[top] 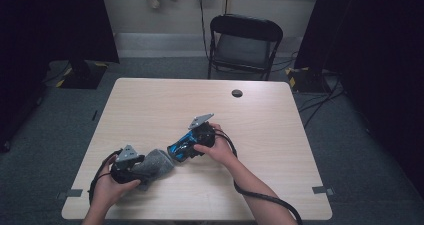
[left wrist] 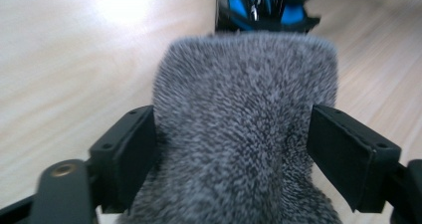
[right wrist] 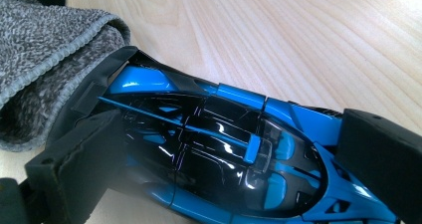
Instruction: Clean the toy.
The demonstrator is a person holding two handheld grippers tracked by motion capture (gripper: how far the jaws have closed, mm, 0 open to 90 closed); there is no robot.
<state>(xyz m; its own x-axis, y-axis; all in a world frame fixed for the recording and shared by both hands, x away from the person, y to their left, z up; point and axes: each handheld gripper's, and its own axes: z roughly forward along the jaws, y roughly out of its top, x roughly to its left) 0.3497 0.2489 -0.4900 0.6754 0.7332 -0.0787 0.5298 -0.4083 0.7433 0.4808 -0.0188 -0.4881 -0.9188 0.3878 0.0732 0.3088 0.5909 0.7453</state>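
You've got the toy car (right wrist: 219, 154) near the middle of the table (top: 150, 105), clamped across its body in the right gripper (top: 181, 151) so it can't roll. The cloth (left wrist: 239, 134) sits just left of the car, touching its tail, ready for wiping. The left gripper (top: 131, 168) has its fingers (left wrist: 127, 154) spread on either side of the cloth; can't tell if they're pressing.
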